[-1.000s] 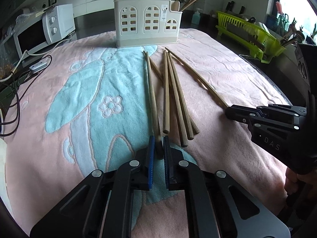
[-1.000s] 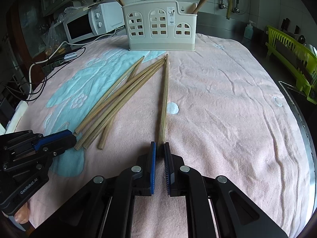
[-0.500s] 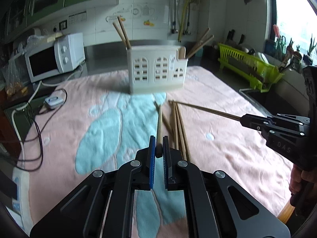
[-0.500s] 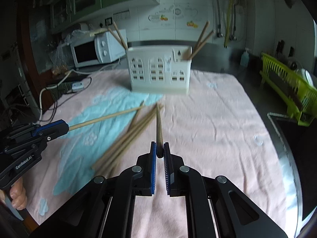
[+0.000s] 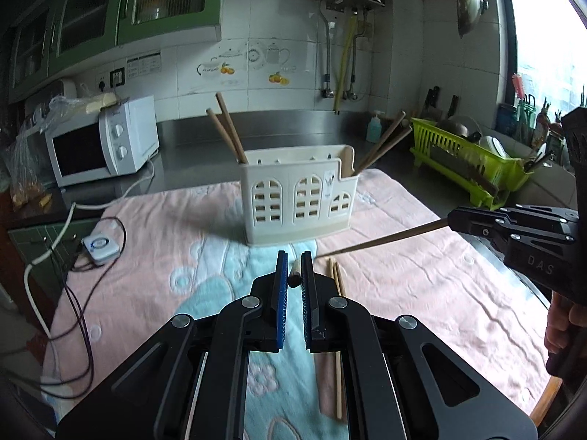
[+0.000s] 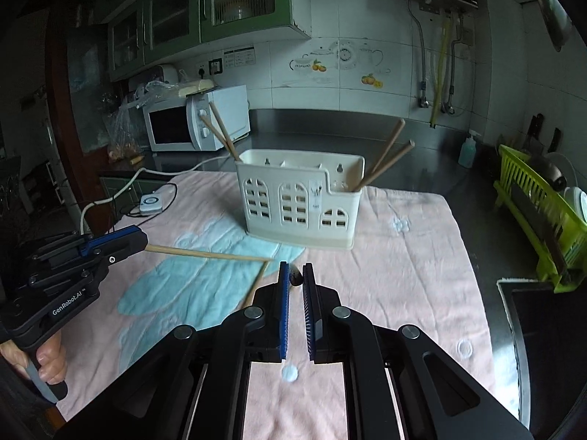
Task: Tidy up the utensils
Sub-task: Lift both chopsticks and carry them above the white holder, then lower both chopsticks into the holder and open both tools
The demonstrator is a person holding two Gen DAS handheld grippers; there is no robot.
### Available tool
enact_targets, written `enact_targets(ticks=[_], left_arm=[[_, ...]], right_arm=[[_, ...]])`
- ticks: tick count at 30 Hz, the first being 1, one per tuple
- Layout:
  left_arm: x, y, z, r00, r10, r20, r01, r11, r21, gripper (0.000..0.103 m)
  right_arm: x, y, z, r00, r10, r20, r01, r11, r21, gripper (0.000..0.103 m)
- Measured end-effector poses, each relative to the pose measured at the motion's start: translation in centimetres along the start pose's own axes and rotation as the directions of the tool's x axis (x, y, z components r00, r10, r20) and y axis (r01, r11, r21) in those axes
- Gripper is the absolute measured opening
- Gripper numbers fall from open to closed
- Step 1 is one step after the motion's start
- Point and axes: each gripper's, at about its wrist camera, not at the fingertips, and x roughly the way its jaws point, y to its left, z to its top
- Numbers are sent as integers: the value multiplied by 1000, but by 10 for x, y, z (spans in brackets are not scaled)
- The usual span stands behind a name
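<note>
Chopsticks, two in hand: the left gripper (image 5: 293,269) pinches one chopstick (image 5: 294,275) by its butt end between its blue pads, seen end-on in its own view; in the right view that same stick runs level above the cloth from the gripper at 9 o'clock toward centre. The right gripper (image 6: 295,275) likewise pinches a second chopstick (image 6: 295,277) by the butt; in the left view it shows as a long shaft (image 5: 381,240) reaching in from 3 o'clock, tip near the left jaws. Both sticks are lifted clear of the pink-and-blue cloth (image 5: 422,275). Loose chopsticks (image 5: 335,322) lie on the cloth at 5 o'clock of the left jaws. The holder (image 5: 299,200), white with arched cut-outs, stands at 12 o'clock of both grippers, well apart; chopsticks already lean out of its left (image 5: 225,130) and right (image 5: 385,141) ends. Beyond: microwave (image 5: 99,143) at 10 o'clock, green dish rack (image 5: 466,161) at 2 o'clock. Step judged: carry, pick-up done, insertion not yet begun. Next move calls for tipping each stick tip-down over an open compartment, keeping the two shafts from crossing, then letting go.
</note>
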Motion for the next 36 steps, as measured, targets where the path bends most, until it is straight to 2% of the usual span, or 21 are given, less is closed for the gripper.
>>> enact_targets(ticks=[14, 23, 30, 36], left_arm=[[19, 20, 79, 1000, 0, 13, 0, 999, -46, 6], [16, 2, 133, 997, 3, 82, -3, 1000, 5, 6], [16, -2, 188, 985, 29, 171, -30, 1000, 6, 6], [24, -2, 227, 962, 88, 258, -90, 996, -5, 6]], right_arm=[[-6, -22, 89, 998, 64, -1, -64, 996, -62, 7], [-18, -32, 133, 997, 68, 41, -65, 995, -82, 7], [-28, -41, 177, 992, 27, 127, -14, 995, -101, 7], [-18, -56, 204, 986, 11, 166, 1, 997, -73, 7]])
